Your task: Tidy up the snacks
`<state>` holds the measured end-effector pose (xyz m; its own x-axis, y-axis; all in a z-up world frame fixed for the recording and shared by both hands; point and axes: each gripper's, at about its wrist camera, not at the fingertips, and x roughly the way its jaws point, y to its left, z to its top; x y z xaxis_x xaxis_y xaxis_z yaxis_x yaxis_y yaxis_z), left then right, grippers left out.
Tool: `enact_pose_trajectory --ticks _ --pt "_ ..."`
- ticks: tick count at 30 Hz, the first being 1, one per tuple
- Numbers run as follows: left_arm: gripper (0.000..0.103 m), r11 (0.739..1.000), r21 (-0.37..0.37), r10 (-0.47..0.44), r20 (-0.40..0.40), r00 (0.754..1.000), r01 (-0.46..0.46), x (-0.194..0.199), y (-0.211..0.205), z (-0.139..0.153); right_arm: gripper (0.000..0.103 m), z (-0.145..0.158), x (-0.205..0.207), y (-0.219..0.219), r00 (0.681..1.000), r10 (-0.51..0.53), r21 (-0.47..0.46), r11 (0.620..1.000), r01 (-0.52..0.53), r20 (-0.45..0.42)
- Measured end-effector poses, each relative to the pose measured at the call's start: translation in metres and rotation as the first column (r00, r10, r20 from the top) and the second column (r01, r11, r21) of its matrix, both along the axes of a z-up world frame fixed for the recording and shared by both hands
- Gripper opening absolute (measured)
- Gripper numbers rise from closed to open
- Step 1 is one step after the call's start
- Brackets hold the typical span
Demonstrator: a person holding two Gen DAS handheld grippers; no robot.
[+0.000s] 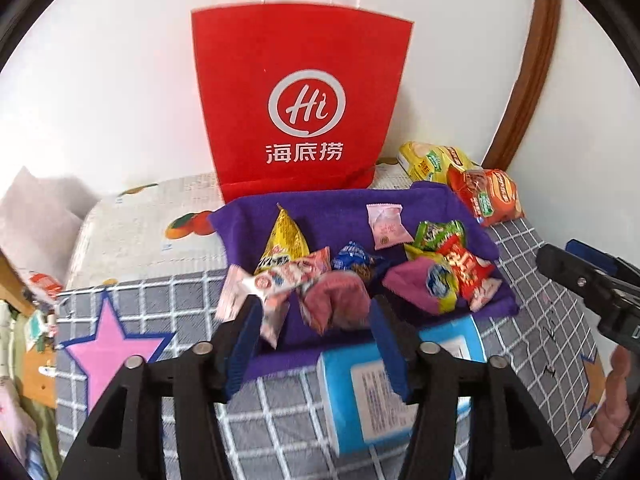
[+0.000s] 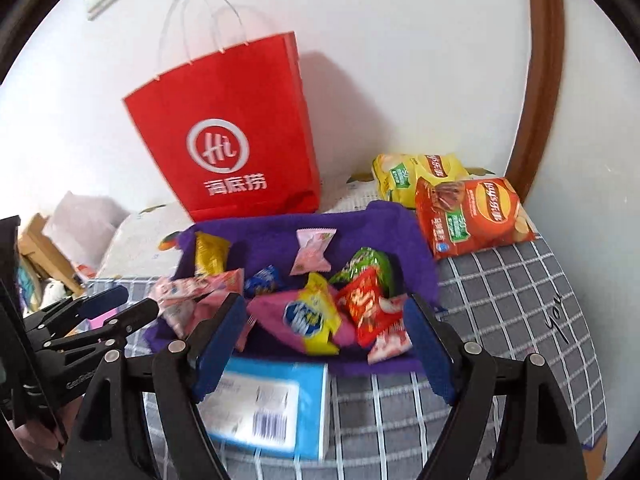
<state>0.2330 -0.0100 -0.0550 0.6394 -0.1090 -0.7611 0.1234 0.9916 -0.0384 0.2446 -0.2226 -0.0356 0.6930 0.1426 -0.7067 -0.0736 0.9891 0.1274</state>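
On the grid-pattern bedcover (image 2: 500,300) there's a purple cloth (image 1: 320,208) with a loose heap of small snack packets (image 2: 316,312) on it, right in front of a red paper bag (image 1: 300,100) standing against the wall. Two chip bags (image 2: 472,212) sit off to the right, and a blue box (image 2: 272,396) lies just beside the cloth's near edge. Left gripper (image 1: 316,332) and right gripper (image 2: 328,344) both have their jaws apart, nothing between them.
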Motion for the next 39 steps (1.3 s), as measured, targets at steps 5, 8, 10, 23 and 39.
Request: enact_pose_trajectory --ticks 5,8,10,23,39 --pt "0.066 1.000 0.007 0.020 0.038 0.999 -0.020 -0.046 -0.004 0.017 0.081 0.009 -0.049 -0.008 1.000 -0.009 0.021 1.000 0.009 -0.002" --pt "0.076 1.000 0.010 0.021 0.046 0.999 -0.021 -0.073 -0.006 0.025 0.085 0.013 -0.076 -0.011 1.000 -0.027 0.005 1.000 0.027 0.009" --pt "0.076 1.000 0.008 0.024 0.058 0.998 -0.024 -0.093 -0.008 0.029 0.087 0.018 -0.098 -0.013 0.998 -0.049 -0.023 0.998 0.050 0.039" --pt "0.100 0.999 0.010 0.047 0.166 0.985 -0.050 -0.195 -0.012 0.050 0.103 0.030 -0.208 -0.031 0.985 -0.139 -0.048 0.988 0.145 0.104" --pt "0.100 0.999 0.032 0.034 0.207 0.978 -0.042 -0.240 -0.028 0.051 0.103 0.028 -0.269 -0.035 0.979 -0.152 -0.047 0.986 0.159 0.135"
